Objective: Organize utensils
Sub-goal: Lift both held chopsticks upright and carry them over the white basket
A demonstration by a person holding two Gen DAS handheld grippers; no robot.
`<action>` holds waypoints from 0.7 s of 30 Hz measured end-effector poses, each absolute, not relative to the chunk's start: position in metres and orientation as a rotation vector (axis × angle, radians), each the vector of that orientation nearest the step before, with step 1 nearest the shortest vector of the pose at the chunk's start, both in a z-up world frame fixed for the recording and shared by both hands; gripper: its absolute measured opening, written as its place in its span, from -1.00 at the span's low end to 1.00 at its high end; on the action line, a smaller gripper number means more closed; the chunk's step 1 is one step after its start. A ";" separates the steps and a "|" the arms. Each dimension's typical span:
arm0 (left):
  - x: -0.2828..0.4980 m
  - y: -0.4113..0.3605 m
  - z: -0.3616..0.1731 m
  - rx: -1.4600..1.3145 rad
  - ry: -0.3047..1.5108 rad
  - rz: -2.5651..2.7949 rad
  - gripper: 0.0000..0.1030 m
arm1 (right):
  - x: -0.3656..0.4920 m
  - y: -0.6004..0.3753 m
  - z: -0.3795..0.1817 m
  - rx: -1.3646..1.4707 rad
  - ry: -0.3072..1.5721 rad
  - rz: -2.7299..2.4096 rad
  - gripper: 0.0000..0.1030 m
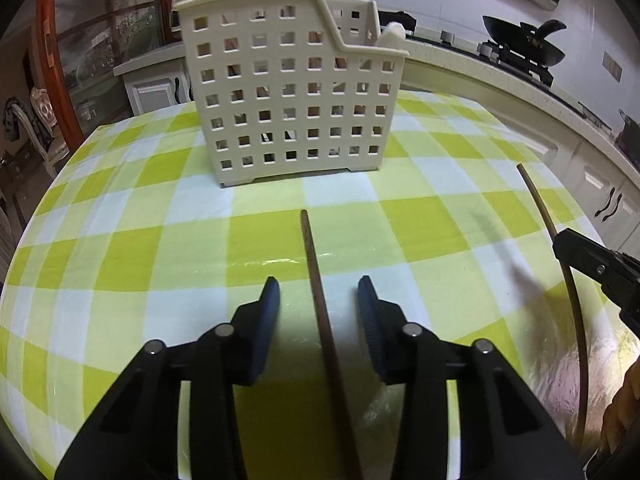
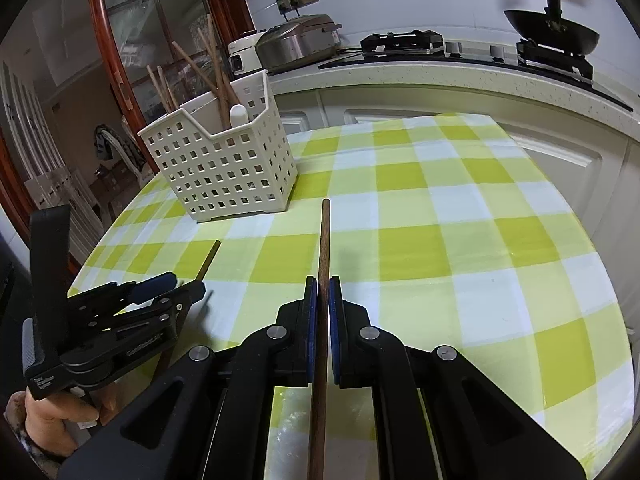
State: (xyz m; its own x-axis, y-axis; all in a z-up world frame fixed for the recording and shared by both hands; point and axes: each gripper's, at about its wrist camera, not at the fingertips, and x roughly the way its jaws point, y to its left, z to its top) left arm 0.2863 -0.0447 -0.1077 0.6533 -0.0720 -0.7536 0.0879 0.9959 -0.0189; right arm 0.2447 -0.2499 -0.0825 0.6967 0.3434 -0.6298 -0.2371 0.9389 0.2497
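A cream perforated utensil basket stands on the green checked table and holds several wooden chopsticks and a white utensil; it also shows in the right wrist view. My left gripper is open, its blue pads on either side of a brown chopstick that lies on the cloth. My right gripper is shut on another brown chopstick, which points forward above the table. That chopstick and the right gripper show at the right edge of the left wrist view. The left gripper shows at the left of the right wrist view.
The table is covered with a green and white checked cloth. Behind it runs a kitchen counter with a rice cooker, a gas hob and a black wok. A wood-framed glass door is at the left.
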 end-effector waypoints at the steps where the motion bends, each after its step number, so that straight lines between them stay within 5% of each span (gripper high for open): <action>1: 0.288 -0.046 -0.109 0.021 0.865 -0.096 -0.49 | 0.244 -0.250 -0.083 0.155 0.733 0.327 -0.87; 21: 0.290 -0.049 -0.111 0.066 0.871 -0.088 -0.55 | 0.241 -0.242 -0.083 0.139 0.736 0.335 -0.87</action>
